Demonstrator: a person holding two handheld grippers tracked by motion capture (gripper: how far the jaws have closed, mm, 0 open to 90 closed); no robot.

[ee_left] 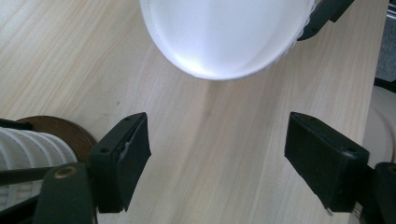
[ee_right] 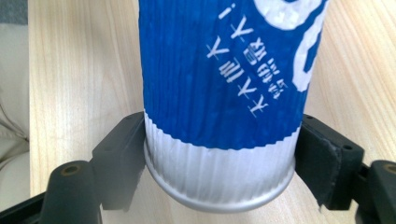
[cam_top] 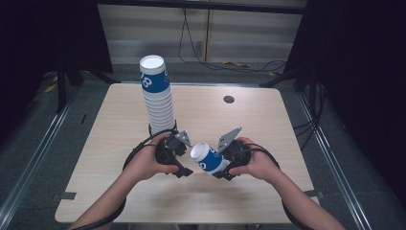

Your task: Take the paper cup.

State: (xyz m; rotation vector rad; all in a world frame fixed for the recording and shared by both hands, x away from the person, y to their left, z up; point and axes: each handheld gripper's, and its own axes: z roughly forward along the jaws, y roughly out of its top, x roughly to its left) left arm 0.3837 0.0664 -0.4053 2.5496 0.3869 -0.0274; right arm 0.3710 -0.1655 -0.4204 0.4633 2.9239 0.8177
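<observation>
A blue and white ribbed paper cup (cam_top: 207, 157) lies tilted in my right gripper (cam_top: 219, 164), its open mouth turned left. In the right gripper view the jaws of my right gripper (ee_right: 219, 158) are shut on the cup (ee_right: 224, 93) near its white base. My left gripper (cam_top: 186, 158) is just left of the cup's mouth. Its jaws stand wide apart in the left gripper view, where my left gripper (ee_left: 217, 154) holds nothing and the cup's white inside (ee_left: 224, 32) shows just beyond them. A tall leaning stack of the same cups (cam_top: 155, 93) stands behind my left hand.
The light wooden table (cam_top: 258, 124) has a round dark grommet (cam_top: 229, 99) near its back edge. The stack's bottom cups (ee_left: 28, 154) stand on a brown disc (ee_left: 63, 130) beside my left jaw. Cables lie on the floor behind the table, and dark curtains flank it.
</observation>
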